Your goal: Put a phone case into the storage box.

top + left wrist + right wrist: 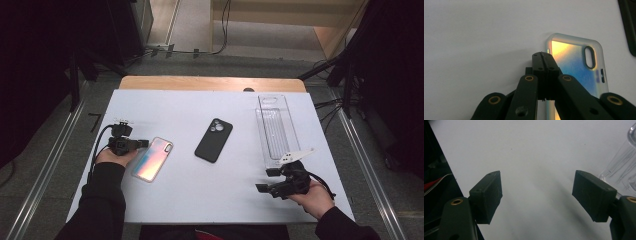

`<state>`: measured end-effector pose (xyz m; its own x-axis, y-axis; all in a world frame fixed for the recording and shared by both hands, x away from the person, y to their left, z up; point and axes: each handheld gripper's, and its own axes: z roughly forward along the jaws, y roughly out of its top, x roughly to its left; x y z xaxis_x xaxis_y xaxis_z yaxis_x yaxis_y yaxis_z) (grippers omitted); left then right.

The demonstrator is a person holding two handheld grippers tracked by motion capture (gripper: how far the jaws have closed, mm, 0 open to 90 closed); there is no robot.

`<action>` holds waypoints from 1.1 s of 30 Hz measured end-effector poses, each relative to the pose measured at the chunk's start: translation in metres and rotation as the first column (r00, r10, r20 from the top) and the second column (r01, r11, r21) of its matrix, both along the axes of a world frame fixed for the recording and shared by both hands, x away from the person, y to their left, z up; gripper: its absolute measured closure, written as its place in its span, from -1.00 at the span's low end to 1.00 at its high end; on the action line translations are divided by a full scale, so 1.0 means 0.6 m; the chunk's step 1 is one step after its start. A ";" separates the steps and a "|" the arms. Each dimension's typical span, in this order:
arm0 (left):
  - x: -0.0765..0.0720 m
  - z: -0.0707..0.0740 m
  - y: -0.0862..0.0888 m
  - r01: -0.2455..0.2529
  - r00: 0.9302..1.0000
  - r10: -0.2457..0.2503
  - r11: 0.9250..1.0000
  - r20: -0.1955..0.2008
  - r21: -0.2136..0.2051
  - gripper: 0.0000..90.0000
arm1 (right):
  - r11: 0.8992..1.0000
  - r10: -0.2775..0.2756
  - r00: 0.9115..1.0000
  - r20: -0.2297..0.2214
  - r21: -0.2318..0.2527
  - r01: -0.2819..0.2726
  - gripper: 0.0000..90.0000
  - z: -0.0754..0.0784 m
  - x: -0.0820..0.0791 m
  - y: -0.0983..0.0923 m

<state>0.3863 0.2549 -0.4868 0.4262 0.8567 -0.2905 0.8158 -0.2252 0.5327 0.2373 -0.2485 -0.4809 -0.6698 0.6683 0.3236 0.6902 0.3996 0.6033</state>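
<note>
Left gripper (141, 143), jaws pressed together, nudges the iridescent translucent phone case (152, 159) at its nine o'clock edge; best pushed slowly and squarely. Right gripper (261, 188) waits wide.

The iridescent phone case (152, 159) looked like smooth, glossy plastic with a frosted translucent rim, its back shimmering yellow to blue. The black phone case (214, 140) appeared matt, soft-looking plastic. The clear tray (276, 129) was transparent hard plastic, ribbed and shiny. The table (200, 190) had a smooth, matt white top with a wooden edge. Both grippers' black jaws looked matt plastic, with brass-coloured metal rivets.
</note>
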 end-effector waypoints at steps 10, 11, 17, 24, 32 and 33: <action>-0.002 0.008 0.004 -0.002 0.999 0.004 0.999 0.034 -0.043 0.92 | 1.000 0.001 1.000 0.000 -0.001 -0.001 -0.51 0.000 0.000 0.000; -0.002 0.008 0.004 -0.002 0.999 0.004 0.999 0.034 -0.043 0.88 | 1.000 0.001 1.000 0.000 -0.001 -0.001 -0.51 0.000 0.000 0.000; -0.025 0.043 0.010 0.024 0.995 -0.009 0.989 0.102 -0.146 0.50 | 1.000 -0.008 1.000 0.001 0.004 0.008 -0.51 0.000 0.000 -0.003; -0.062 0.060 -0.010 0.145 0.980 -0.127 0.983 0.156 -0.111 0.00 | 1.000 -0.016 1.000 0.009 0.001 0.016 -0.51 0.001 -0.001 -0.006; -0.095 0.062 -0.033 0.240 0.963 -0.216 0.959 0.162 -0.151 -0.21 | 1.000 -0.028 1.000 0.003 -0.009 0.028 -0.51 0.000 -0.001 -0.007; -0.099 0.061 -0.036 0.251 0.960 -0.226 0.956 0.162 -0.150 -0.23 | 1.000 -0.029 1.000 0.004 -0.011 0.029 -0.51 0.000 -0.001 -0.008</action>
